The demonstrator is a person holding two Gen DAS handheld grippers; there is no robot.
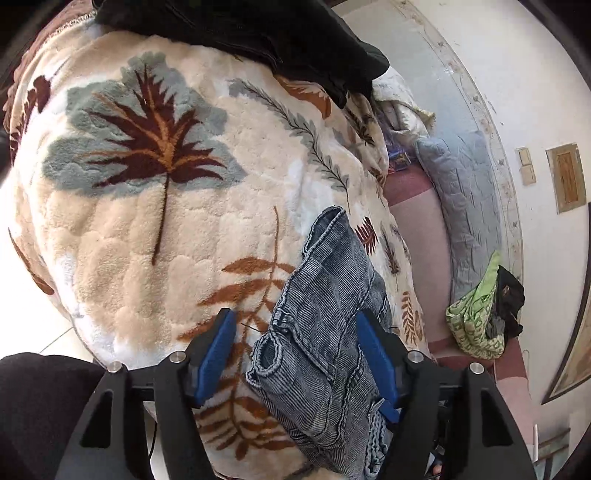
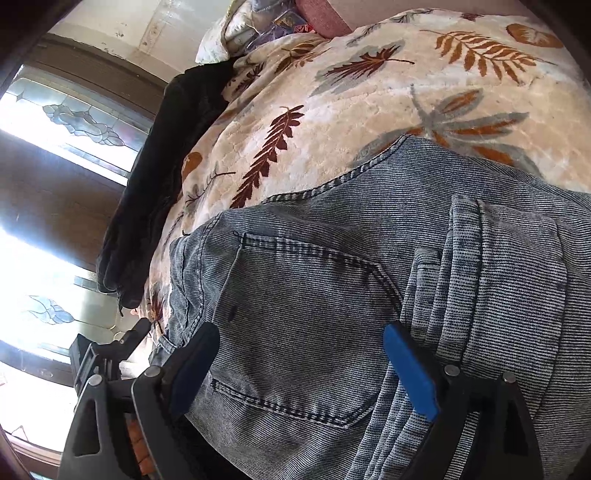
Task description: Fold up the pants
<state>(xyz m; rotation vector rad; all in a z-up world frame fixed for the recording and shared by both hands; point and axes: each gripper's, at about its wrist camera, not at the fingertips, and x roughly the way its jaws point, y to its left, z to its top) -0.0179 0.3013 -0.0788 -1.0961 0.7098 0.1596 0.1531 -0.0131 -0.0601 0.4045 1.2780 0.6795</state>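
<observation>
The jeans are cut off by the lower edge in both views. The black garment is cropped at the top.

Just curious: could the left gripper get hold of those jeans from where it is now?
Probably yes. The left gripper is open, and the jeans already lie between its fingers on the blanket, nothing covering them.

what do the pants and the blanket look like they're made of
Pants: likely washed blue denim, matte; fine ribbed weave, doubled stitched seams and a patch pocket show. Blanket: probably plush fleece, soft and fuzzy; thick pile with quilt-like dimples and a leaf print.
</observation>
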